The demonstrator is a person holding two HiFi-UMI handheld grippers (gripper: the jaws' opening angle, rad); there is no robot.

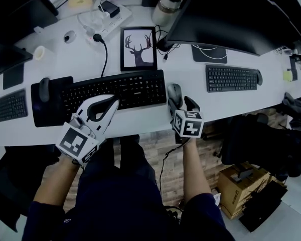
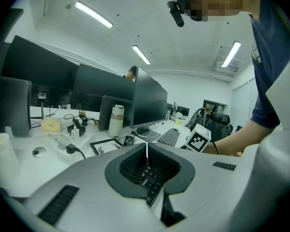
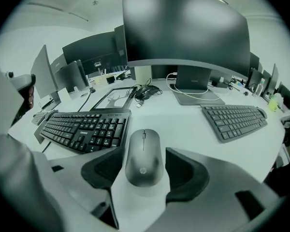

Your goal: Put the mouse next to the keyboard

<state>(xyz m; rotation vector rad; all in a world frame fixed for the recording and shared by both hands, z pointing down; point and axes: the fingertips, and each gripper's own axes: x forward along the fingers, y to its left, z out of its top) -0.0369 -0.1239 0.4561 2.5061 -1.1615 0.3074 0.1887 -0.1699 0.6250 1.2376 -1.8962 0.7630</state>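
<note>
The job looks all but done: the mouse (image 3: 144, 157) lies flat on the desk (image 1: 190, 72), just beside the keyboard (image 1: 115, 90) at its 3 o'clock. All that's left, I'd say, is backing away. My right gripper (image 1: 182, 104) is released, jaws spread either side of the mouse without pressing. My left gripper (image 1: 112, 103) is clenched on nothing over the keys. The mouse is a smooth, low, dark oval with a scroll wheel.
</note>
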